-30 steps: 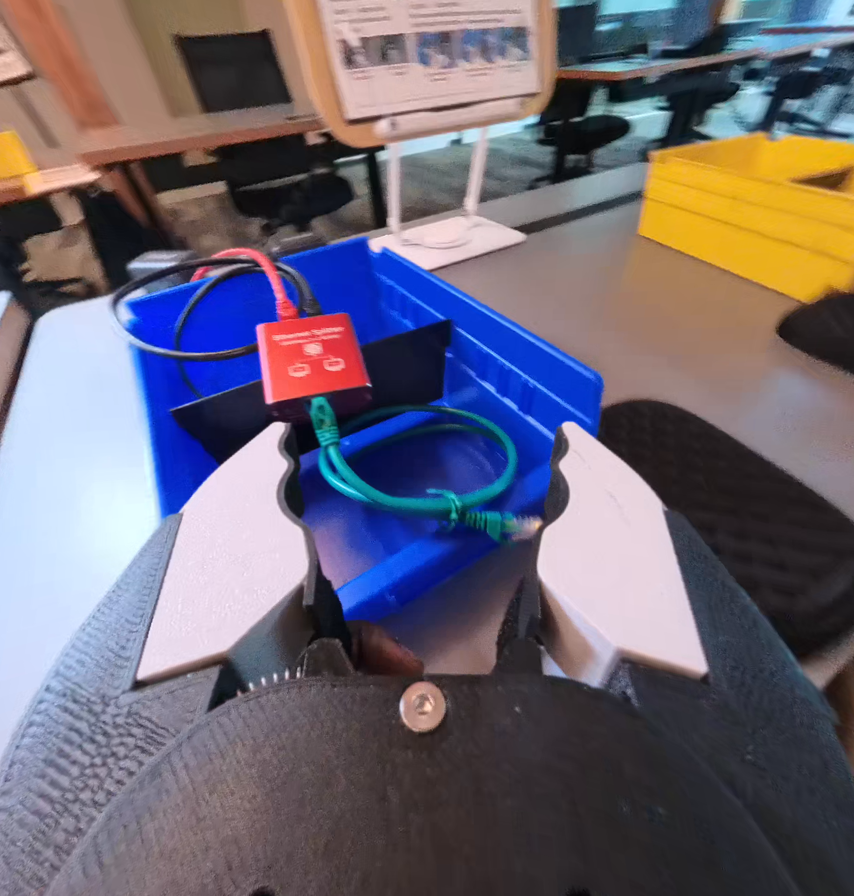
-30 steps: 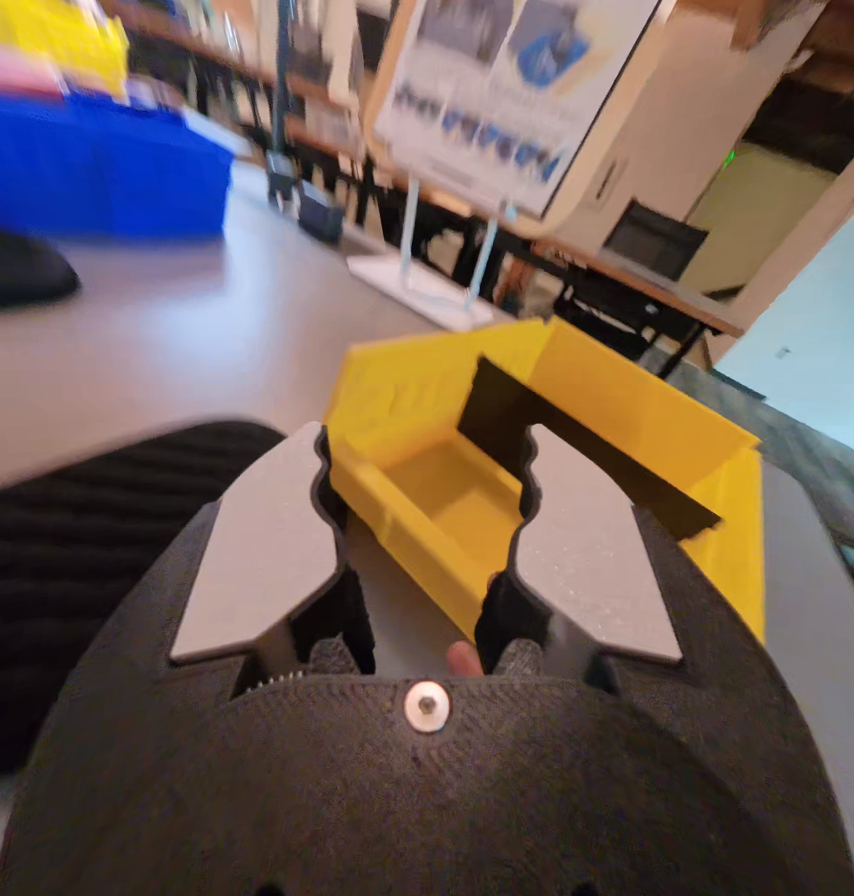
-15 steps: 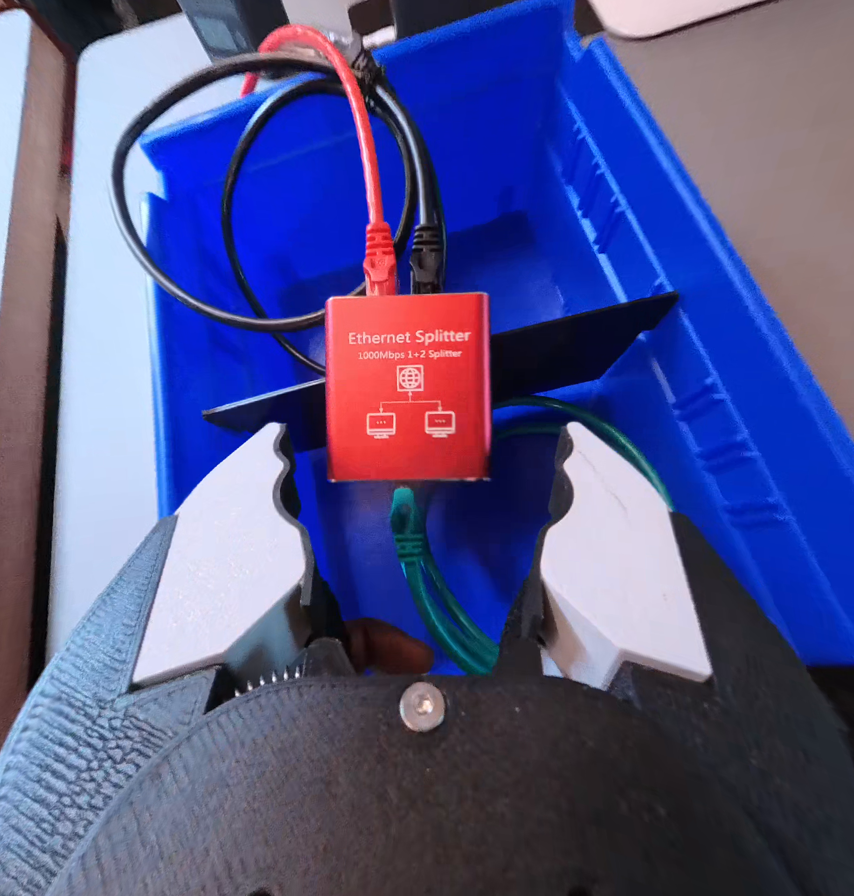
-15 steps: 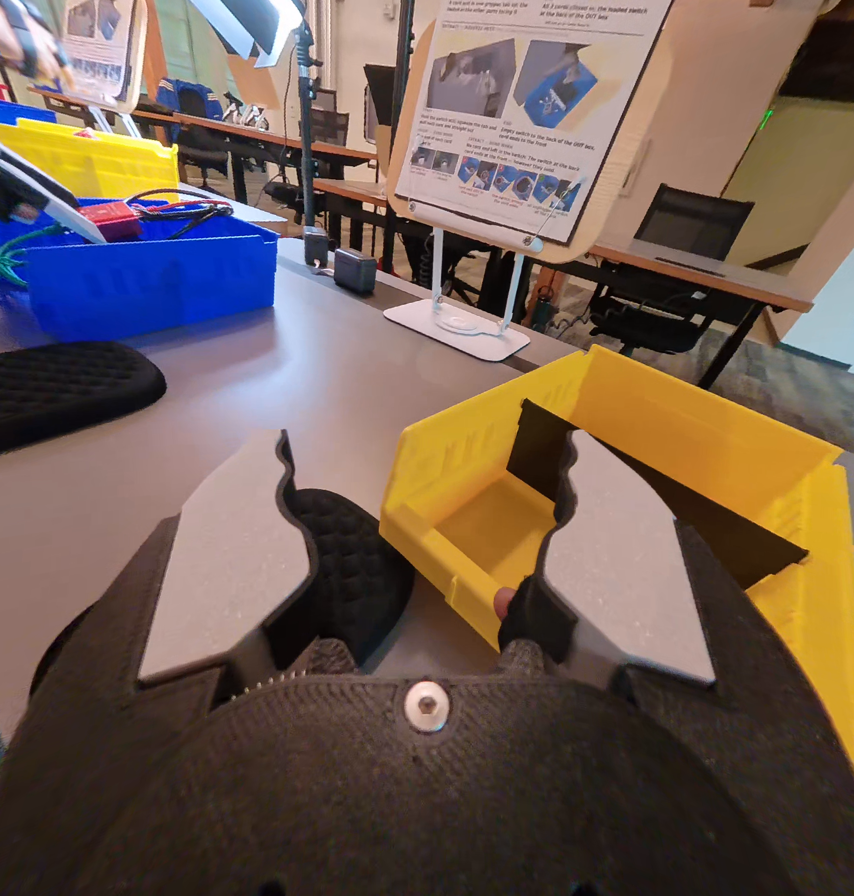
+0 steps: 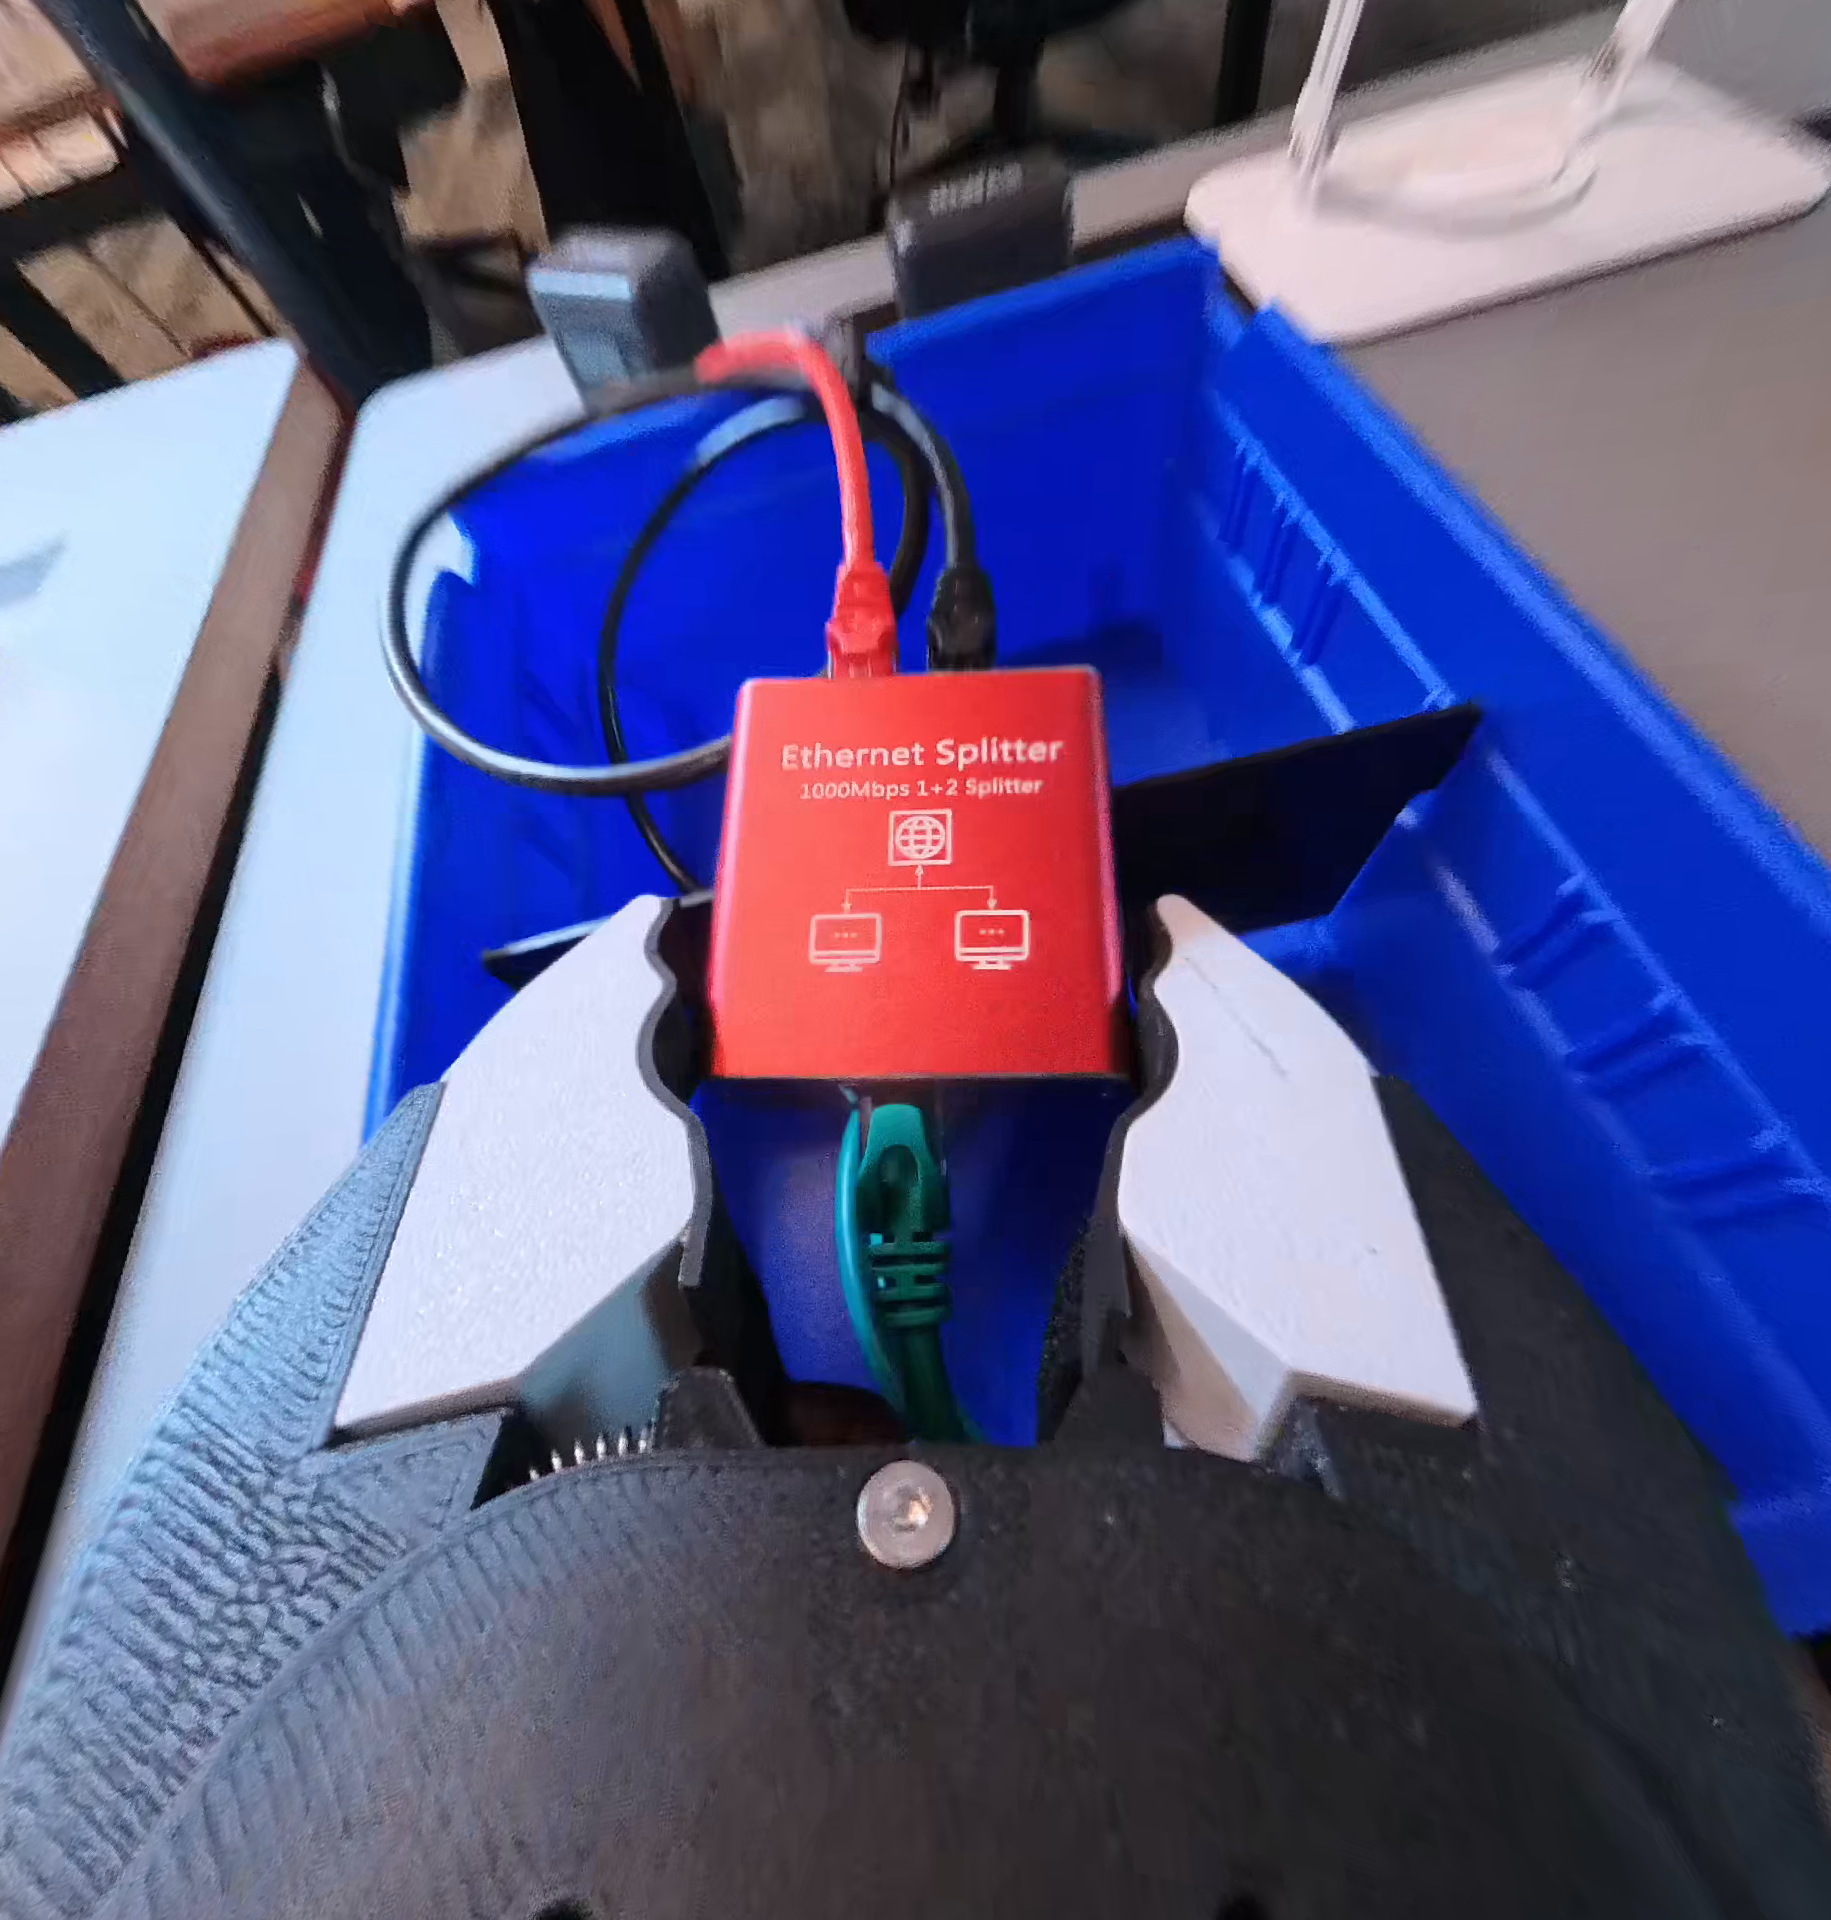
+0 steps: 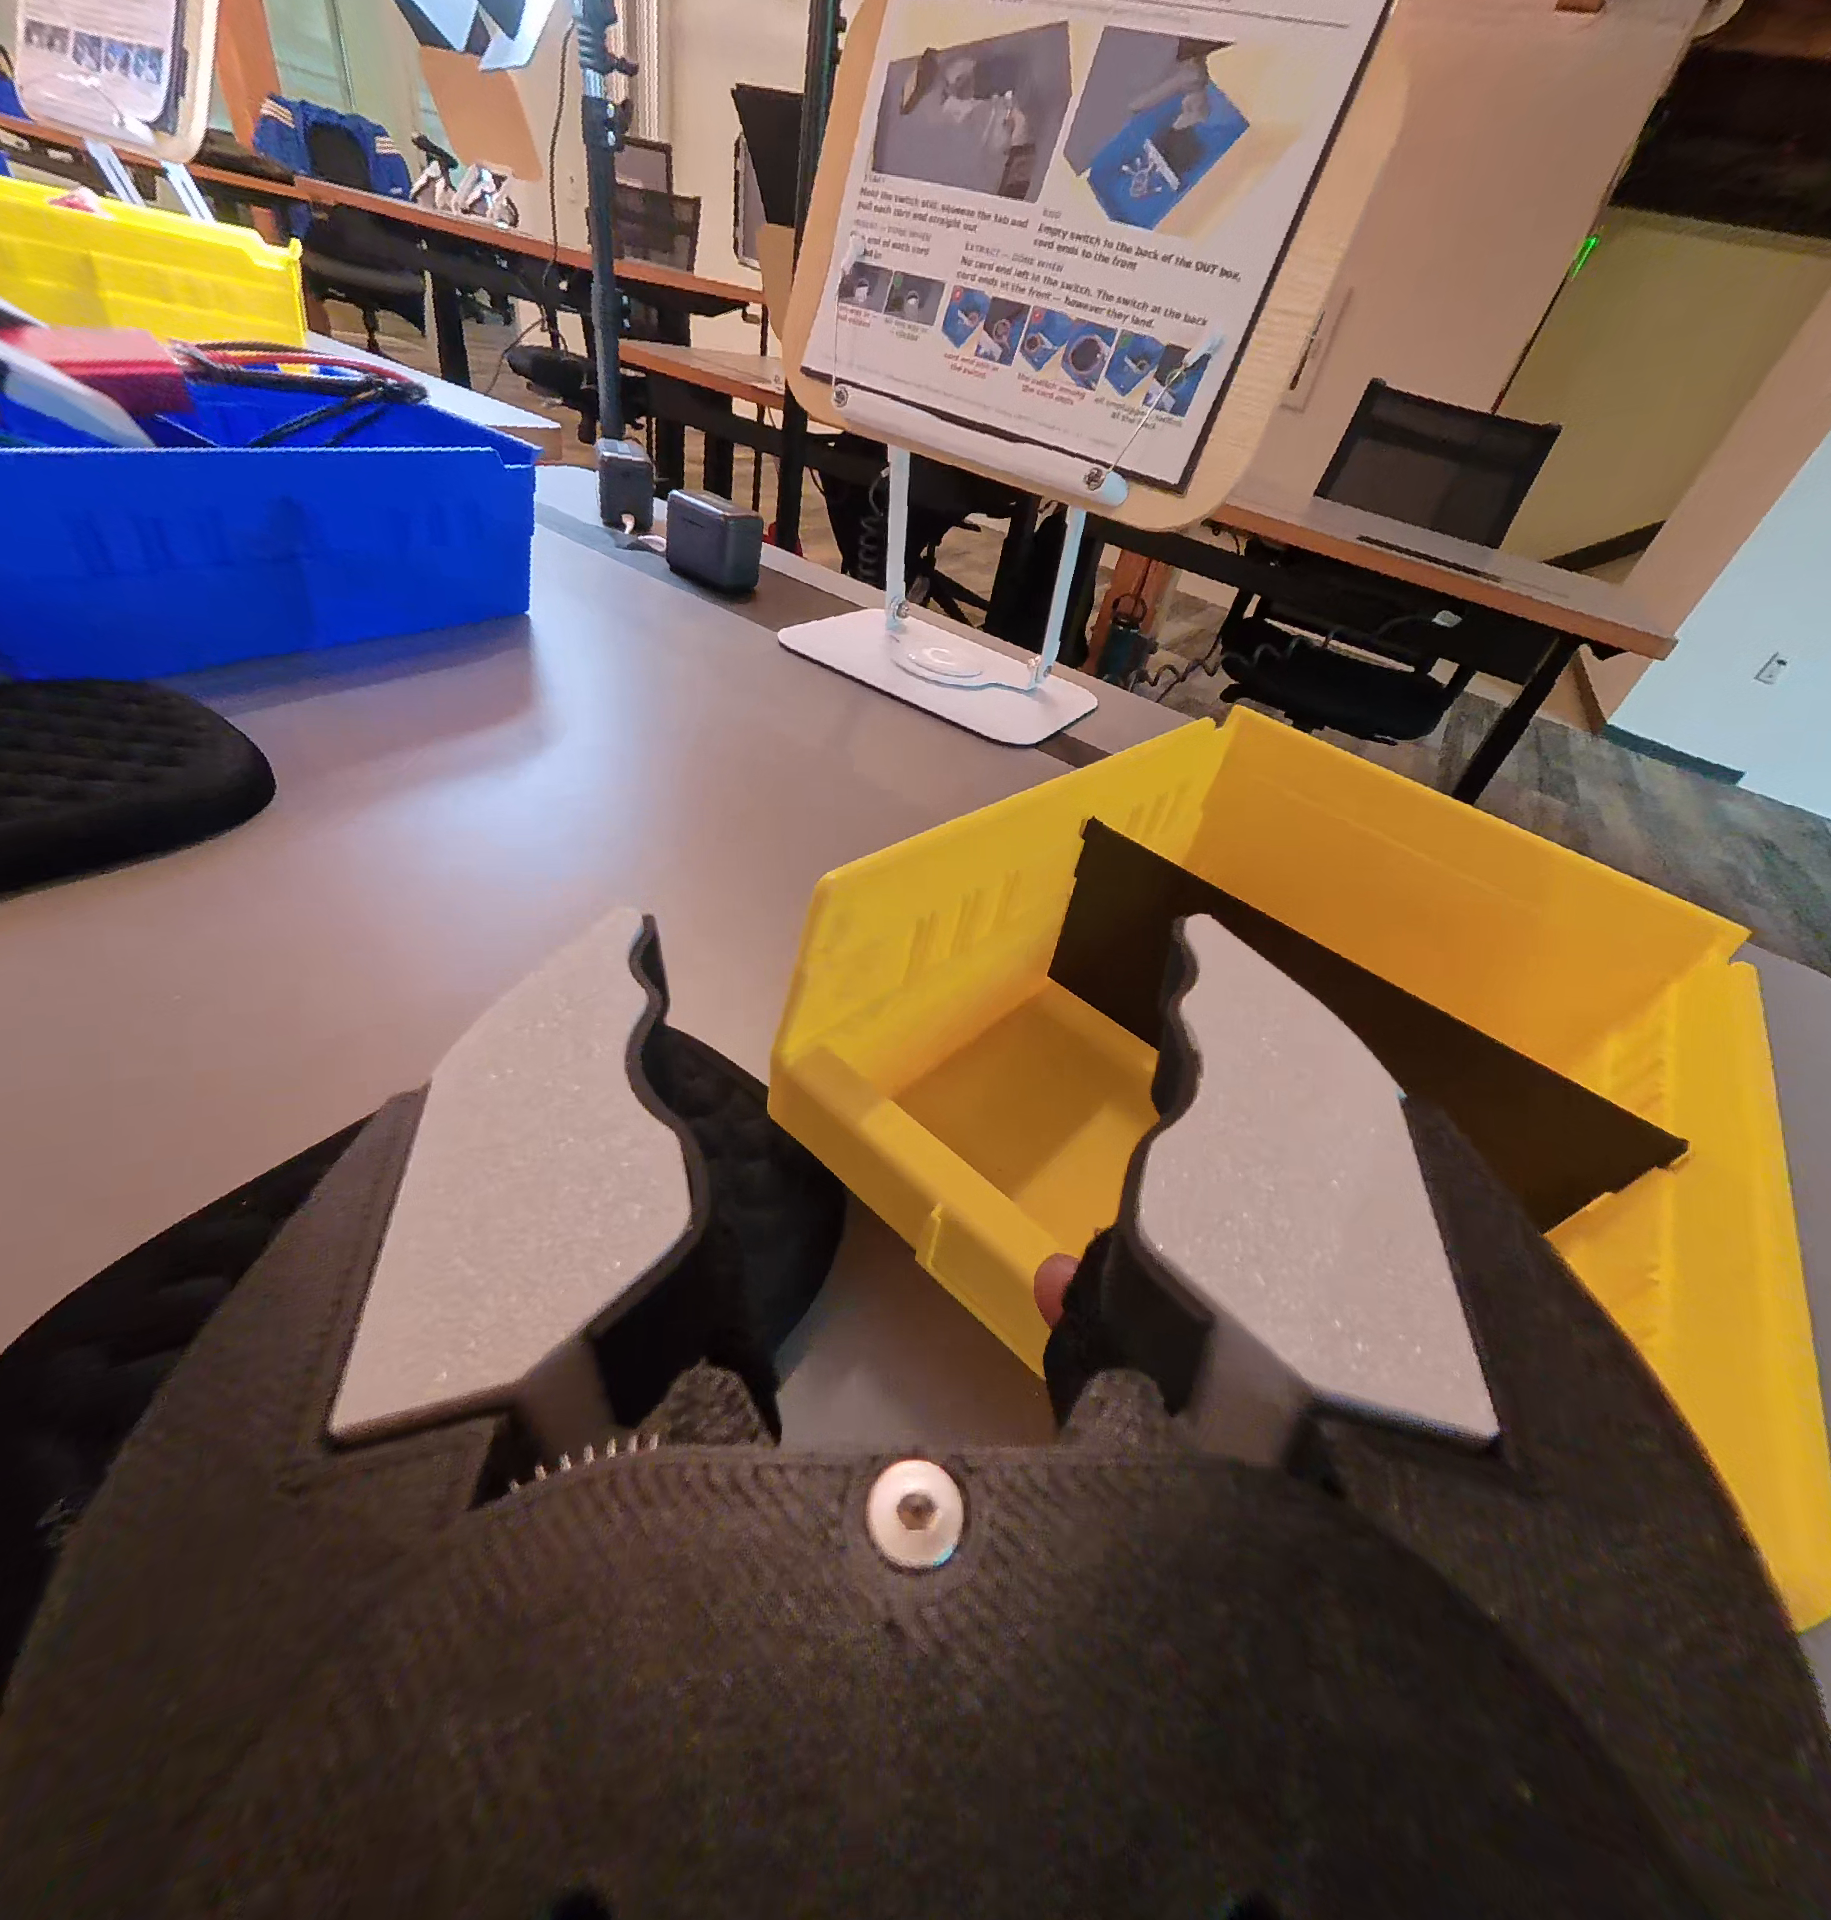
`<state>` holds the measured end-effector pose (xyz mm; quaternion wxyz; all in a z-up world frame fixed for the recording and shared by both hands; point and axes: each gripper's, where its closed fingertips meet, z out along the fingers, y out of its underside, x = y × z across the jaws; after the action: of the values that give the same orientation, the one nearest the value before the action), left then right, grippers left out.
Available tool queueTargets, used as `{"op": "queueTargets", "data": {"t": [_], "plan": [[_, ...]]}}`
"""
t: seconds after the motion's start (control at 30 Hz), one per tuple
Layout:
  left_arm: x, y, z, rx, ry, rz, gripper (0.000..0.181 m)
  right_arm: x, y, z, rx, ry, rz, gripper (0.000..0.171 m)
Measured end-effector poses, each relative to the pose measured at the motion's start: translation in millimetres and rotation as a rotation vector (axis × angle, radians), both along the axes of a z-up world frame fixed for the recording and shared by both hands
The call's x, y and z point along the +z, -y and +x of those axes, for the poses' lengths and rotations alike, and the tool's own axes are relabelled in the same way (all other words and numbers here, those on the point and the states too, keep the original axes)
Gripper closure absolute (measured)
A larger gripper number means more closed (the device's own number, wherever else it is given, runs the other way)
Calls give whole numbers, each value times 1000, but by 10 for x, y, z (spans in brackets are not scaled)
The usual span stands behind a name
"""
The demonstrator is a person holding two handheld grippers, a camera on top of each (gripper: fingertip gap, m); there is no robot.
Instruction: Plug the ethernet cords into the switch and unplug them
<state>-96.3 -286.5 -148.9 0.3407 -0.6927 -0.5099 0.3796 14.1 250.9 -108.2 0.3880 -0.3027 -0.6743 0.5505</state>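
Now the left gripper [image 5: 916, 997] is closing in around the red switch [image 5: 916, 883], where half a second ago its fingers were standing wide of the box and short of it. The two grey fingers [image 5: 568, 1122] are flanking the switch's near corners at 9 and 3 o'clock; whether they are pressing on it yet or only touching is hard to tell through the blur. The switch is sitting across the black divider [image 5: 1295, 800] of the blue bin [image 5: 1513, 935], with the red cord [image 5: 849, 499] and black cord [image 5: 952, 603] plugged in at its 12 o'clock end and the green cord [image 5: 895, 1216] plugged in at 6 o'clock, running back between the fingers.

Meanwhile the right gripper [image 6: 911, 1029] is hanging half open and empty over the table [image 6: 475, 831], with the yellow bin [image 6: 1462, 914] at its 1 o'clock, much as before.

Judging by this, all three cords are seated, so the unplugging is probably starting, with the left side bracing the switch.
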Motion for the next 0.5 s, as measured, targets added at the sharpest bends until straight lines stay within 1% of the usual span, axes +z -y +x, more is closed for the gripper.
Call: {"op": "queueTargets", "data": {"t": [0.27, 0.37, 0.5], "plan": [[583, -49, 146, -11, -267, -34, 99, -14, 52, 5, 6, -4, 28, 83], [758, -60, 212, 1, -330, -79, 100, -13, 54, 6, 4, -5, 39, 85], [1082, -120, 331, -21, -465, -42, 100, 13, 86, 4, 14, -16, 37, 86]]}}
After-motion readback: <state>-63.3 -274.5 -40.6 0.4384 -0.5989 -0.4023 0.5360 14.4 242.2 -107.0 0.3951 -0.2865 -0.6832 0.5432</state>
